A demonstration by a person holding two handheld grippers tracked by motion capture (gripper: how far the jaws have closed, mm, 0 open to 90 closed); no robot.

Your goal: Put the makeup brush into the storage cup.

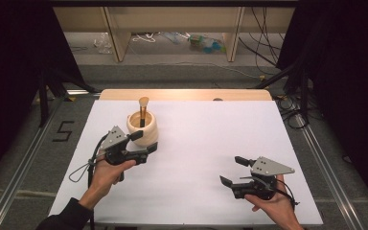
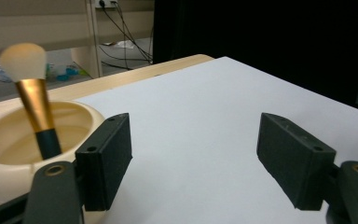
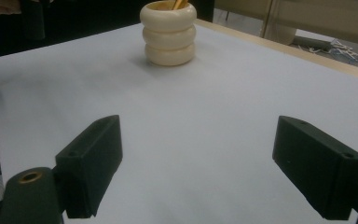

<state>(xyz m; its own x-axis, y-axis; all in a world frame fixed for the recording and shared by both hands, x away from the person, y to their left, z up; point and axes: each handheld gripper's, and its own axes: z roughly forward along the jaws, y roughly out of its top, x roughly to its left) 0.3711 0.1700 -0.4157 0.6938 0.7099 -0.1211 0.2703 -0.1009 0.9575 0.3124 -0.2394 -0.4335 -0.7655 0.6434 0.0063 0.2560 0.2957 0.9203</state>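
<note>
Cream ribbed holder [image 1: 143,128] at 11 o'clock on the white table cover [image 1: 196,158], a gold-ferruled makeup brush [image 1: 143,111] standing inside. Left gripper [image 1: 144,142], jaws wide apart and empty, just beside the holder. Right gripper [image 1: 233,171] at 4 o'clock, likewise spread, gripping nothing.

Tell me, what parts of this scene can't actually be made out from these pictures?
- Brush: its lower handle sinks into the cream holder, whose wall hides it in the left gripper view.
- Holder's contents: the right gripper view's top edge cuts them off.
- Floor clutter: too small and blurred in the high view.
- Left gripper and holder: contact unclear.
</note>
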